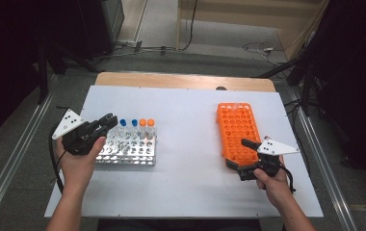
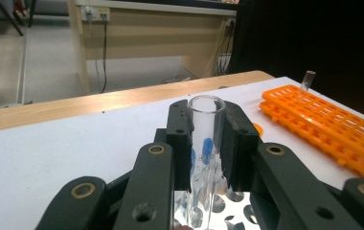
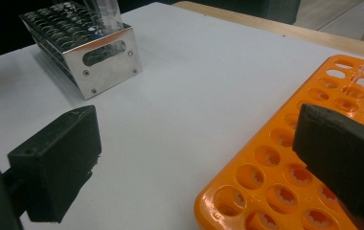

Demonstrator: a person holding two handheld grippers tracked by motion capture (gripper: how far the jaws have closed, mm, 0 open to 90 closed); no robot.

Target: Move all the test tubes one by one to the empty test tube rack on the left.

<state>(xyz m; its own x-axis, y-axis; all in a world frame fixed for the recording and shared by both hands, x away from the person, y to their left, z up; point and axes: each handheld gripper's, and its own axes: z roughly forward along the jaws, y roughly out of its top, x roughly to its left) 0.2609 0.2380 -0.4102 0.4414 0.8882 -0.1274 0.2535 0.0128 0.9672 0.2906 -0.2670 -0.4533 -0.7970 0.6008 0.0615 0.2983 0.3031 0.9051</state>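
Note:
My left gripper (image 1: 109, 120) hovers over the left end of a shiny metal rack (image 1: 128, 151) and is shut on a clear, uncapped glass tube (image 2: 206, 139), held upright between the pads. Two blue-capped tubes (image 1: 123, 122) and two orange-capped tubes (image 1: 150, 122) stand in the rack's back row. An orange plastic rack (image 1: 236, 127) lies on the right of the white table. My right gripper (image 1: 245, 158) sits at this rack's near left corner, open, one jaw over the rack (image 3: 290, 182) and one over the table, with nothing between them. A clear tube (image 2: 307, 79) stands at the orange rack's far end.
The white tabletop (image 1: 186, 120) has a wooden strip (image 1: 186, 79) along its far edge. Beyond it are floor cables and dark equipment. Metal rails run along both sides of the table.

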